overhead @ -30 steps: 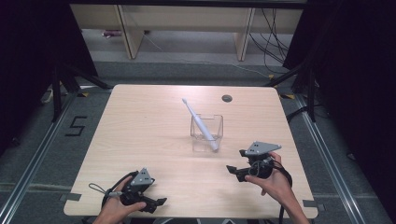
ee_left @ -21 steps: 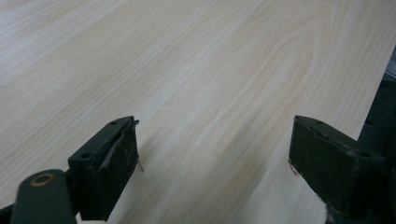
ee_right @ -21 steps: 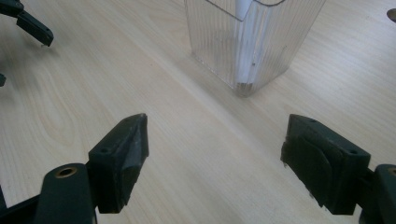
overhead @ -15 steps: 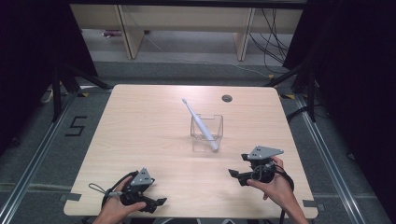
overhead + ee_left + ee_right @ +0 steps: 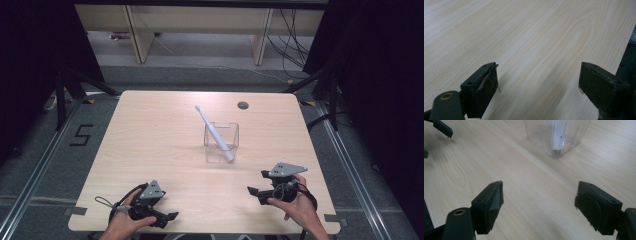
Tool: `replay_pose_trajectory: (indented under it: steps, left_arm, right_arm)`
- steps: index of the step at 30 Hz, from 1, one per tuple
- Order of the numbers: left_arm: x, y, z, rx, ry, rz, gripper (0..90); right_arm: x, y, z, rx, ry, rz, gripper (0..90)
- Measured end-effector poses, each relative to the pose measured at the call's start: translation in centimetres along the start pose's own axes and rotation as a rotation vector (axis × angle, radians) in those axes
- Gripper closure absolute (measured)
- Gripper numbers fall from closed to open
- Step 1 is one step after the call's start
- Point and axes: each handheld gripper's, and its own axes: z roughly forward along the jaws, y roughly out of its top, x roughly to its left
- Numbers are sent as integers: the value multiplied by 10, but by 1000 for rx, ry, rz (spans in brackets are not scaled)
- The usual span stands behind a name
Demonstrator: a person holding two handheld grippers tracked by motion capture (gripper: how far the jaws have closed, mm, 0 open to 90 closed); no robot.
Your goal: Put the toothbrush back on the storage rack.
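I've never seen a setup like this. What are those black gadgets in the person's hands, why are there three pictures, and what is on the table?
Those are hand-held grippers, no robot arm. The high view looks down on the table: the left gripper and right gripper sit near its front edge, each in one hand. The other two pictures come from cameras riding on the grippers, looking along their own black fingers, which stand wide apart in both, over bare wood. Nothing is held. In the middle of the table stands a clear ribbed cup with a white toothbrush leaning in it. The right gripper's camera sees that cup just ahead.
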Motion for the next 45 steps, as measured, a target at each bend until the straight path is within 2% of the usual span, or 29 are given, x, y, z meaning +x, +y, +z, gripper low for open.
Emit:
replay_pose_trajectory:
  steps: [2,4,5,6,10,11,12,13,15,17,18,19,20,21,23,25,26,27,29,31,32,35,36,38,40,41,43,44,45]
  left_arm:
    - [0,0,0,1,0,0,150]
    - [0,0,0,0,1,1,150]
    - [0,0,0,0,1,2,150]
    - [0,0,0,-1,1,2,150]
    - [0,0,0,0,1,2,150]
    - [0,0,-1,3,-7,7,150]
    - [0,0,0,-1,-6,2,150]
    - [0,0,0,0,-6,2,150]
    - [0,0,0,-1,-5,2,150]
    - [0,0,-1,-1,-5,2,150]
    - [0,0,-1,-1,-6,2,150]
    - [0,0,-1,-1,-6,2,150]
    - [-1,0,-1,-2,-6,2,150]
    - [-1,0,0,-11,-7,-9,150]
    - [-1,0,0,-12,-8,-10,150]
    - [-2,0,0,-12,-8,-9,150]
    - [-2,0,0,-12,-8,-10,150]
    - [-2,0,0,-11,-8,-10,150]
    - [-2,0,0,-13,-9,-9,150]
    - [-1,0,-1,-2,0,2,150]
    - [-2,0,0,-13,-10,-11,150]
    - [-1,0,0,-12,-10,-10,150]
    - [-2,0,0,-12,-10,-9,150]
    - [0,0,-1,-1,-1,3,150]
    - [-1,0,-1,-5,-1,2,150]
    - [-1,0,-1,-5,-1,2,150]
    - [-1,0,-1,-5,-1,3,150]
    - [-1,0,-1,-2,-1,4,150]
    - [-1,0,-1,-2,-1,4,150]
  right_arm:
    - [-1,-2,0,-7,-4,-20,226]
    - [0,-5,-1,-2,-1,3,226]
    - [0,-6,-1,-9,0,-9,225]
    - [1,-7,-2,1,6,12,224]
    - [0,-11,-2,-7,10,0,218]
    - [3,-13,-3,9,4,39,218]
    - [0,-16,-2,3,11,6,215]
    - [3,-17,-3,11,4,38,215]
    - [1,-19,-4,8,-1,22,211]
    - [0,-21,-2,1,27,14,204]
    - [1,-23,-4,-5,-2,8,200]
    - [1,-23,-4,-5,-2,8,200]
    - [1,-25,-4,2,27,3,196]
    - [1,-25,-4,2,27,3,196]
    - [3,-28,-6,5,7,16,189]
    - [4,-31,-6,5,6,9,187]
    - [4,-32,-7,1,-14,-2,187]
    - [6,-33,-7,3,-6,16,187]
    - [5,-35,-8,14,-4,-5,188]
    - [6,-36,-8,23,-30,-21,187]
    - [6,-37,-8,30,-25,-28,187]
    - [7,-38,-9,23,-40,-36,187]
    - [7,-40,-10,50,-31,-31,189]
    - [6,-41,-11,41,-48,-50,188]
    - [6,-43,-12,41,-55,-50,189]
    - [7,-43,-12,50,-43,-34,189]
    - [6,-44,-12,54,-43,-54,189]
    - [8,-45,-13,62,-52,-22,189]
    - [8,-45,-13,62,-52,-22,189]
